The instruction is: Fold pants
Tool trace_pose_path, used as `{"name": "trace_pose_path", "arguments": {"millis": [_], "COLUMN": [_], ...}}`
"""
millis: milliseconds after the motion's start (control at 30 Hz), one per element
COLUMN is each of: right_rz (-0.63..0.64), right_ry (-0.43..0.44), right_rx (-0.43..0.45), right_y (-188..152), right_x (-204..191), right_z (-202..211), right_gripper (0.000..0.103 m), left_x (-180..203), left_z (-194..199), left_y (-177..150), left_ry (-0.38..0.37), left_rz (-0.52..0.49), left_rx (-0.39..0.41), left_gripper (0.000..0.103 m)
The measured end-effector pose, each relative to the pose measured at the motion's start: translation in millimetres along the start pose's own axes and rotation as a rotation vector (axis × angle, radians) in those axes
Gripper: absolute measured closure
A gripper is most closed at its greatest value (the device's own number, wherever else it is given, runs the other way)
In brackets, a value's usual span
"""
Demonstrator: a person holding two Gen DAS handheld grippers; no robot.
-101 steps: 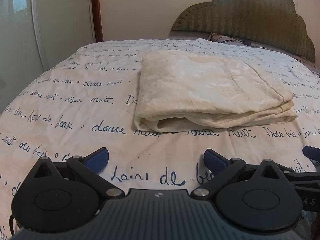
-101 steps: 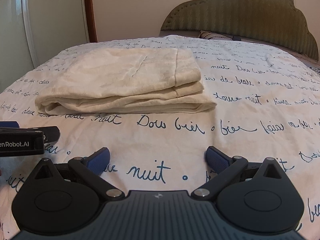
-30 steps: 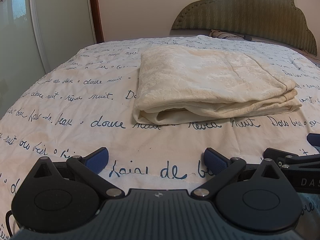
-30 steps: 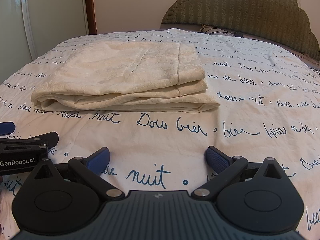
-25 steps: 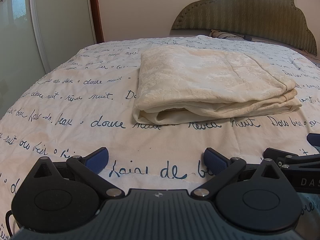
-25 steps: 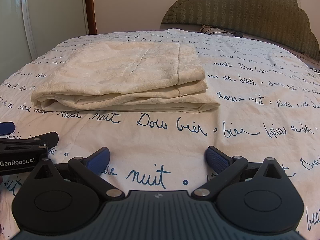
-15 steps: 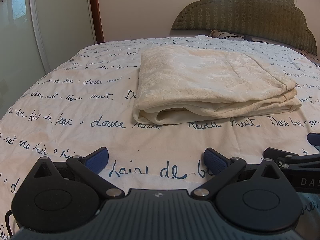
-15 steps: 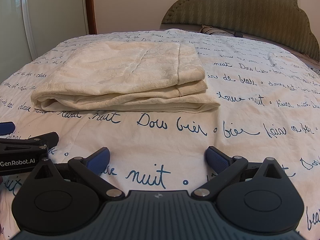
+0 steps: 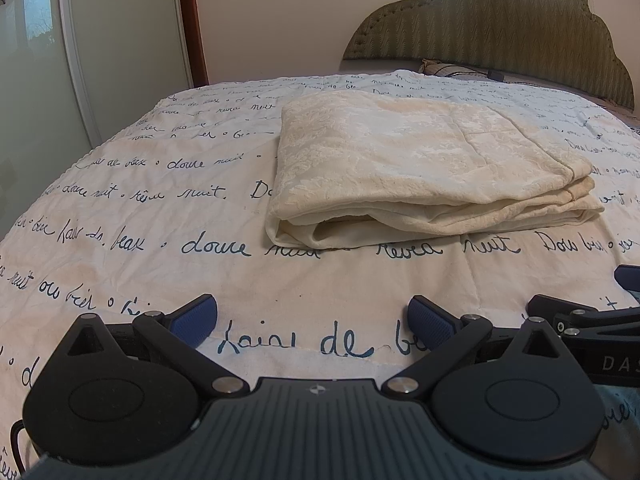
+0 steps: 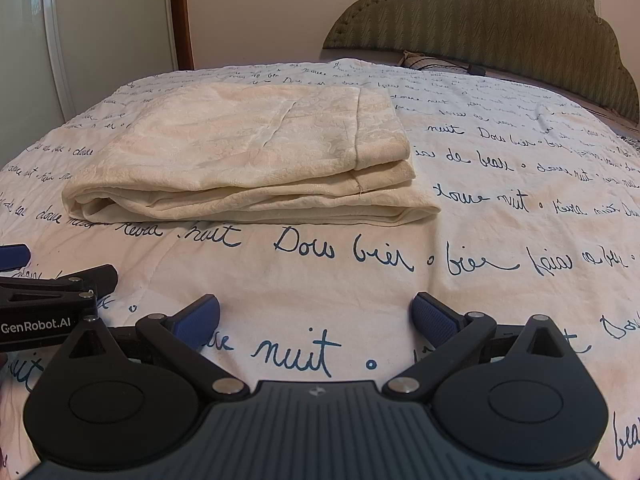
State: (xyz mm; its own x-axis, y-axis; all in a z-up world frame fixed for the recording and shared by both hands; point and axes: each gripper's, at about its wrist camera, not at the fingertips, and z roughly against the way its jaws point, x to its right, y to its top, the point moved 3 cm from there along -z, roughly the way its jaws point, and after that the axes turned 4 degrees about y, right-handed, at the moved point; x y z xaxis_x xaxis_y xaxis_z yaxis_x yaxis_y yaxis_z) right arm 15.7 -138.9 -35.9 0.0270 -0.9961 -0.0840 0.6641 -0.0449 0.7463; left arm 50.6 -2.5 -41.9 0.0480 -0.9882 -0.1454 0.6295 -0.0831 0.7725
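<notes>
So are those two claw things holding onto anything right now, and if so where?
Nothing is held. The left gripper and right gripper are both open above the printed bedspread, short of the folded cream pants.

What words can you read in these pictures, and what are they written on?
"GenRobot.AI": white letters on the left gripper body, seen in the right wrist view.
"DAS": cut off by the picture edge, on the right gripper body, seen in the left wrist view.
"nuit", "douce nuit", "de beaux": blue handwriting repeated across the bedspread.
Farther rows of handwriting: too small to read.
The folded pants: no writing visible.
</notes>
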Motion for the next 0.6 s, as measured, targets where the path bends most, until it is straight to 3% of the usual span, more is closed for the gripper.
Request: {"name": "trace_pose_path", "arguments": {"millis": [600], "right_rz": [-0.001], "right_ry": [0.000], "right_rx": [0.004], "right_y": [0.5], "right_x": [-1.0], "right_z": [0.4], "right_gripper": [0.000], "left_x": [-1.4], "left_z": [0.6], "left_y": [0.4], "left_ry": [-0.002], "left_rz": [0.001], "left_rx": [0.001], "left_gripper": [0.000]}}
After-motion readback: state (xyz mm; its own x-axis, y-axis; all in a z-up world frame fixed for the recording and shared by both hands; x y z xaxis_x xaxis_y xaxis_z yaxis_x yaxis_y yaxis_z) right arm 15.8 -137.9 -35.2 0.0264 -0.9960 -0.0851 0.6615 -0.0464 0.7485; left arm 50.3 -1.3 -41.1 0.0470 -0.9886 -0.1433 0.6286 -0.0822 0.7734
